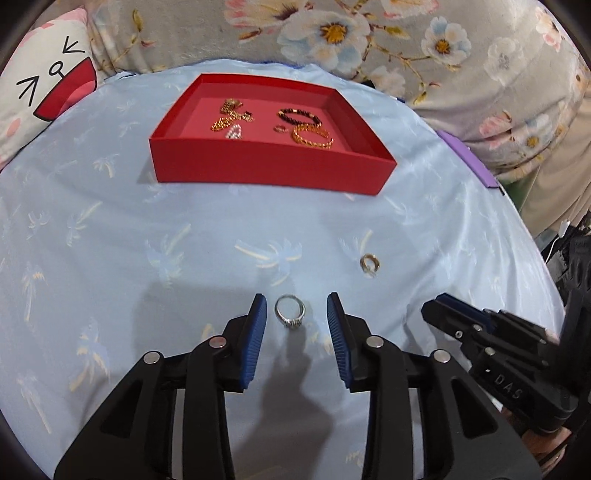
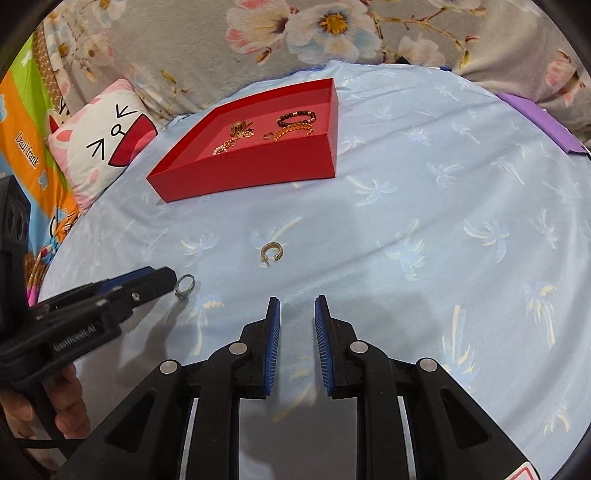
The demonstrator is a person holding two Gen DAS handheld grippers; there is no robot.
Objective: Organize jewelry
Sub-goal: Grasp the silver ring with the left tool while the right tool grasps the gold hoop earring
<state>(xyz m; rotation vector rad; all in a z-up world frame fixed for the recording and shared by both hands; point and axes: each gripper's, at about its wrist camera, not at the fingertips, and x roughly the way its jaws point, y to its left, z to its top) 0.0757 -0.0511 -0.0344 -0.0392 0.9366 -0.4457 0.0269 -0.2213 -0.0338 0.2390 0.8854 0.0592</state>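
Observation:
A silver ring point(image 1: 290, 313) lies on the light blue cloth between the open fingers of my left gripper point(image 1: 296, 309); it also shows in the right wrist view point(image 2: 183, 286), just past the left gripper point(image 2: 162, 282). A gold ring point(image 1: 369, 263) lies further right; in the right wrist view the gold ring point(image 2: 272, 253) sits ahead of my right gripper point(image 2: 297, 308), which is open and empty. A red tray point(image 1: 271, 170) at the back holds bracelets point(image 1: 308, 127) and chains point(image 1: 231, 114); the tray point(image 2: 255, 171) shows at upper left in the right view.
The light blue cloth with a palm print point(image 1: 147, 236) covers a round surface. A cartoon pillow point(image 2: 103, 147) lies at the left. Floral fabric point(image 1: 369, 33) runs behind. A purple edge point(image 1: 476, 162) shows at the right.

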